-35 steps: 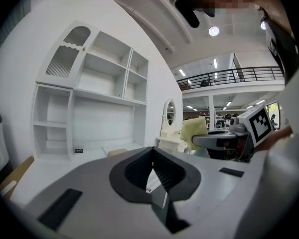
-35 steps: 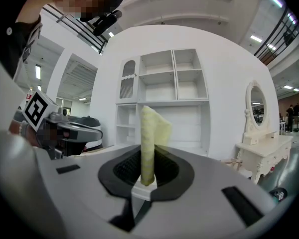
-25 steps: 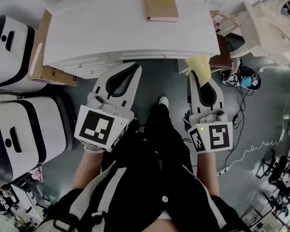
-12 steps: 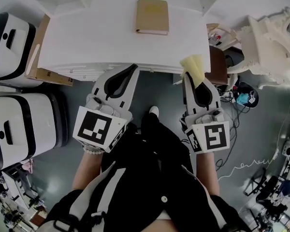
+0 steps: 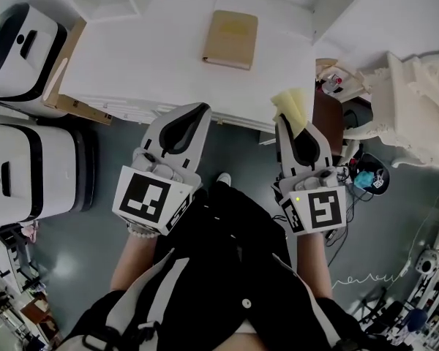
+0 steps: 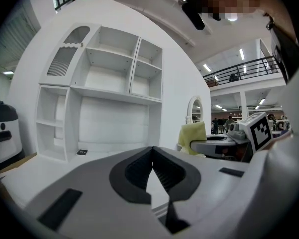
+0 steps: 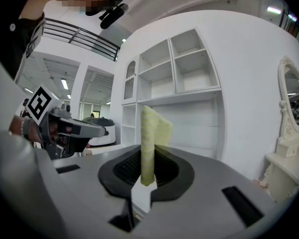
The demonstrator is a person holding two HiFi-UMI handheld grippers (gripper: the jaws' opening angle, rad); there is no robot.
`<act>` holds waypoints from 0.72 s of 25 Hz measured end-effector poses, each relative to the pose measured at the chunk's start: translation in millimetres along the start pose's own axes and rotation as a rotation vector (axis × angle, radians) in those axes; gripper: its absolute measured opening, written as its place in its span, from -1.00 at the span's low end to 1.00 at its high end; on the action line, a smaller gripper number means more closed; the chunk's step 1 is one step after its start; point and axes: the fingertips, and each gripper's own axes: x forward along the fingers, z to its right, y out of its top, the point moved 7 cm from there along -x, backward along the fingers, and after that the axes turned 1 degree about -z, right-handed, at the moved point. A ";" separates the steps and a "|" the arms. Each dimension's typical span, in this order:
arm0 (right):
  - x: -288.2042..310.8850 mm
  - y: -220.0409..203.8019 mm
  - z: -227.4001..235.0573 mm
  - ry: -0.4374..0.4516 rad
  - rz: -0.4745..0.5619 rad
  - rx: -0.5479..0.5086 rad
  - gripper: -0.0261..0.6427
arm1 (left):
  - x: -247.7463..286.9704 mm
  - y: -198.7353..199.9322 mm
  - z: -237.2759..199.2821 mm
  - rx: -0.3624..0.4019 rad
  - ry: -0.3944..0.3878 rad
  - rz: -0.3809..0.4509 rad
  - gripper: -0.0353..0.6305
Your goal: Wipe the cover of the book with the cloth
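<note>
A tan book (image 5: 230,39) lies flat on the white desk (image 5: 154,64), far from both grippers. A pale yellow cloth (image 5: 293,108) is pinched upright in my right gripper (image 5: 286,119), which is shut on it just short of the desk's front edge; the cloth (image 7: 149,143) sticks up from between the jaws in the right gripper view. My left gripper (image 5: 202,108) is shut and empty, its tip at the desk's front edge. In the left gripper view the jaws (image 6: 153,156) meet with nothing between them, and the cloth (image 6: 192,136) shows to the right.
White shelving (image 6: 109,88) stands at the back of the desk. A black-and-white machine (image 5: 22,46) stands at the left, with a cardboard box (image 5: 69,101) beside the desk. At the right are a brown chair (image 5: 328,115), a white ornate frame (image 5: 417,101) and cables on the floor.
The view has shifted toward the desk, so the book and desk sit lower in the picture. Both grippers have come closer to the desk's front edge, the cloth still held.
</note>
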 end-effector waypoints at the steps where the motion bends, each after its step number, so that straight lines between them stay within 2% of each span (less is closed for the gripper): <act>1: 0.6 -0.6 3.3 0.007 -0.001 0.003 -0.82 | 2.0 0.3 1.6 -0.003 0.007 -0.002 -0.89; 10: 10.5 -9.8 22.1 0.038 -0.018 0.032 -0.82 | 16.4 -2.1 -8.4 -0.071 0.109 -0.014 -0.89; 14: 20.0 -10.4 28.1 0.031 -0.020 0.041 -0.82 | 27.8 -0.6 -22.7 -0.081 0.125 -0.027 -0.89; 18: 35.1 -13.0 35.0 0.009 -0.032 0.046 -0.82 | 46.6 -2.1 -39.3 -0.054 0.117 -0.050 -0.89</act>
